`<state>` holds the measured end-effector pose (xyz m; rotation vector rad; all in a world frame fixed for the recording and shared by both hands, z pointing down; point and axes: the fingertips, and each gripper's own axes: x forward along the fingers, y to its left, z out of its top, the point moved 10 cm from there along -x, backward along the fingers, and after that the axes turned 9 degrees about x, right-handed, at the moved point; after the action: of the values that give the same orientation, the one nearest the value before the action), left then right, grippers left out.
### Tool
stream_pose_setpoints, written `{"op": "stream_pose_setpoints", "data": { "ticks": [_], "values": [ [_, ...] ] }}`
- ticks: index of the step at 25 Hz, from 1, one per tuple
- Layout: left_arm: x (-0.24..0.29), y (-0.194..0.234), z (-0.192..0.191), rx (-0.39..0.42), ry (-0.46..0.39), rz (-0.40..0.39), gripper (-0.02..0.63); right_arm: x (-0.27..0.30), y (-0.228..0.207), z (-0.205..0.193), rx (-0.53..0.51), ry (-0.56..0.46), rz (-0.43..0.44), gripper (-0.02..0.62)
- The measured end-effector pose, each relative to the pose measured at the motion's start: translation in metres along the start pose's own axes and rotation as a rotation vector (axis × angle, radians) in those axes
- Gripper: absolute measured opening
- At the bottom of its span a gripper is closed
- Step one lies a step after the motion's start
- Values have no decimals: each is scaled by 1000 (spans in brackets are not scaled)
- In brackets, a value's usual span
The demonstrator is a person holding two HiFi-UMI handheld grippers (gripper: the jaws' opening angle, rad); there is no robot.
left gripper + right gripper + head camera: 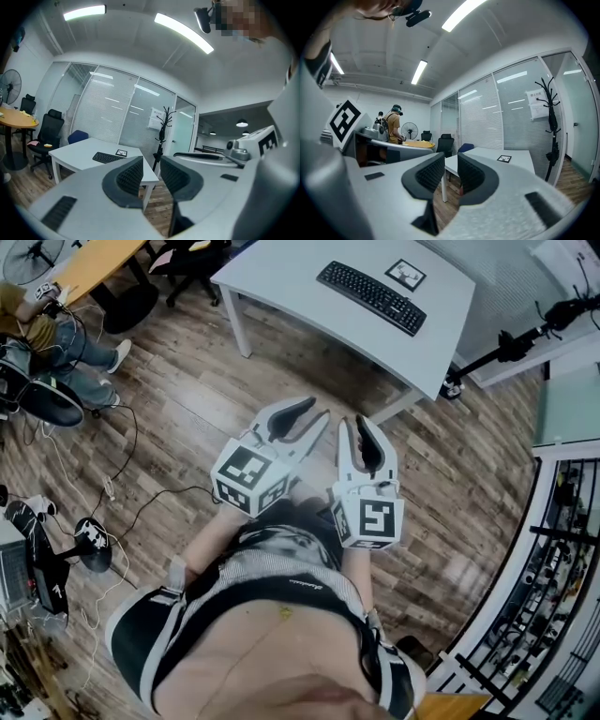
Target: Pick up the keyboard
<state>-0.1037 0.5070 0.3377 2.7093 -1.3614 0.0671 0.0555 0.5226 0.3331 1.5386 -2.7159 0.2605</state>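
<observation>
The black keyboard [370,296] lies on a white table [281,277] well ahead of me, with a small square marker card [405,275] behind it. In the left gripper view the keyboard [107,158] shows far off on the table [75,154]. Both grippers are held level in front of my chest, side by side over the wooden floor, far short of the table. My left gripper [317,409] [151,176] is shut and empty. My right gripper [353,420] [451,174] has its jaws a narrow slit apart with nothing between them. The right gripper view shows the card [504,159] but no keyboard.
A seated person [47,343] and black office chairs [47,136] are at the left, with cables [122,493] trailing over the floor. A black stand [511,343] and a coat rack [164,126] are right of the table. Another person [395,126] stands by a fan [409,130].
</observation>
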Motion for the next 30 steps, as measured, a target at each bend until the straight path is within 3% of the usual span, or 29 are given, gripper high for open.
{"op": "stream_pose_setpoints", "data": {
  "ticks": [16, 30],
  "values": [
    [-2, 11, -3, 14, 19, 28, 104, 16, 2, -4, 7, 12, 26, 87],
    [43, 37, -3, -1, 49, 5, 104, 57, -24, 2, 4, 16, 28, 87]
  ]
}}
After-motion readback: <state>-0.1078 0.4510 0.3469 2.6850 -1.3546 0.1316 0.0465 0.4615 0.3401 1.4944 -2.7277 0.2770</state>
